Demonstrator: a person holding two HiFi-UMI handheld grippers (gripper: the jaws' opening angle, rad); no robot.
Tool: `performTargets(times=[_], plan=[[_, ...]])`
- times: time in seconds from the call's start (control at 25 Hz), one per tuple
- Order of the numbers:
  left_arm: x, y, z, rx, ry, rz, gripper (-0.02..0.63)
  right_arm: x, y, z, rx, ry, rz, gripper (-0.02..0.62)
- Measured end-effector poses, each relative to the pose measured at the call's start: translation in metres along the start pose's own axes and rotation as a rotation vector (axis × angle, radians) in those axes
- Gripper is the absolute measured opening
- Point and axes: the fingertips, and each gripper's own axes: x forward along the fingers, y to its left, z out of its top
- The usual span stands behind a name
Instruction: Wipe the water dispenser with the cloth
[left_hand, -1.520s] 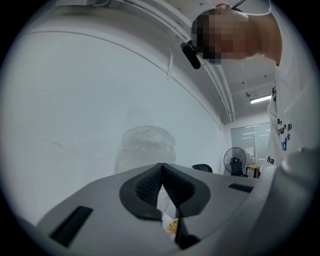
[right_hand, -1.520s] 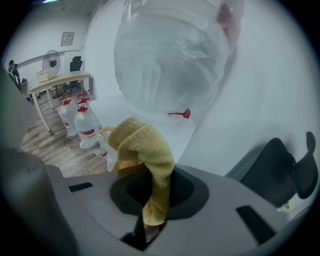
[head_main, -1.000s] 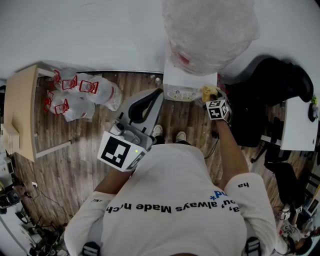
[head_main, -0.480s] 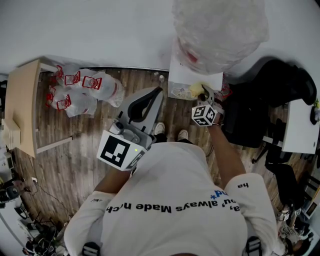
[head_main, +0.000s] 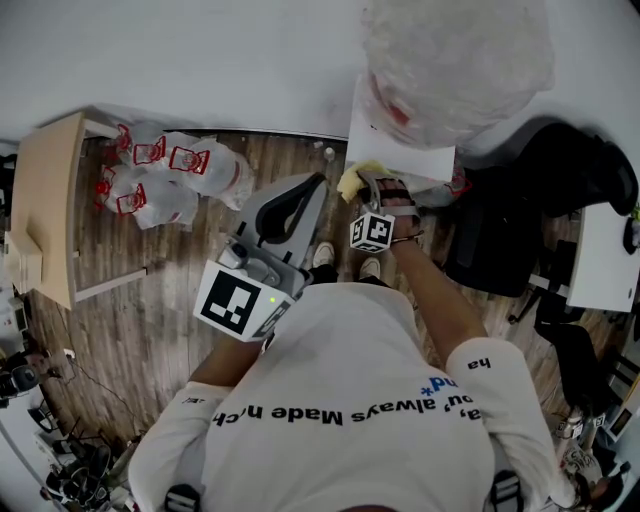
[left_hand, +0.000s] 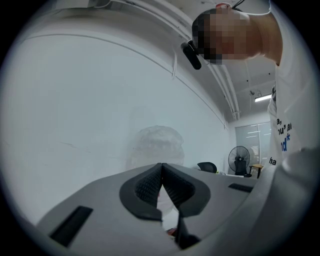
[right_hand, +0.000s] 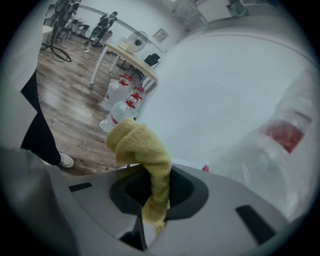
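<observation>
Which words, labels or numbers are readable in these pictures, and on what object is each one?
"always Made": on the person's white shirt, upside down in the head view; rest of the line unclear.
"ha": on the shirt's right sleeve.
Red labels on the water bottles: too small to read.

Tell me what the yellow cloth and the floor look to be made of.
Cloth: soft looped terry or microfibre, matte; its nubby pile shows where the right gripper pinches it. Floor: wood-grain planks with a slight sheen, wood or laminate; cannot tell which.
</observation>
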Motion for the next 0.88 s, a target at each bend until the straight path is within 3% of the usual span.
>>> performTargets(times=[0.4, 0.64, 0.88], plan=[[-0.008, 0.014, -0.004, -0.007, 0.013, 0.02, 0.018, 0.033, 0.03, 0.023, -0.187, 0.006, 0.063, 0.058], [-0.007, 0.017, -0.008, -0.011, 0.019, 0.022, 0.018, 0.047, 0.032, 0.021, -0.227, 0.029, 0.089, 0.058], [-0.009, 0.019, -0.006, -0.012, 0.022, 0.027, 0.018, 0.051, 0.027, 0.012, -0.201, 0.064, 0.095, 0.058]])
